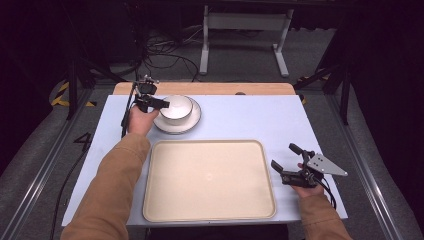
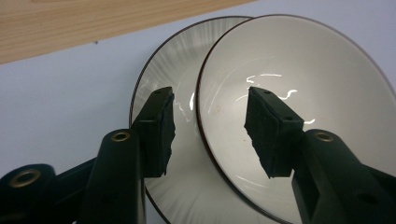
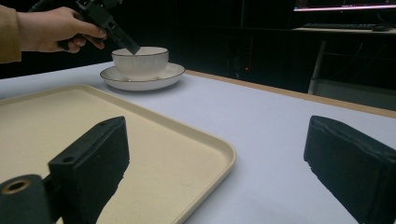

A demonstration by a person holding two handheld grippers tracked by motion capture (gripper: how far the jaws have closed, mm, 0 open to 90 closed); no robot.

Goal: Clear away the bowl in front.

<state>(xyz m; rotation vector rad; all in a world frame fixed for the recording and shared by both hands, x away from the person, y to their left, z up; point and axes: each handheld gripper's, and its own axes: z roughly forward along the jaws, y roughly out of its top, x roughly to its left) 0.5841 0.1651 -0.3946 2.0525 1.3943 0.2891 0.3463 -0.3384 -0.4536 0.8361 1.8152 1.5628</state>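
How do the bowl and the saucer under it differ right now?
The bowl is deep and stands on top; the saucer is shallow, wider, and lies on the table. The left gripper straddles the bowl's rim, not the saucer's. Both are white with a thin dark rim line.

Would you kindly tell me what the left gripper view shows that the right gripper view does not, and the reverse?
Left gripper view alone: the bowl's inside from above, with the left gripper straddling its dark rim, one jaw outside over the plate, one inside, pads not yet pressing. Right gripper view alone: the beige tray, the person's hand, and the right gripper with jaws wide apart over the table. Both share the bowl, the plate under it and the table.
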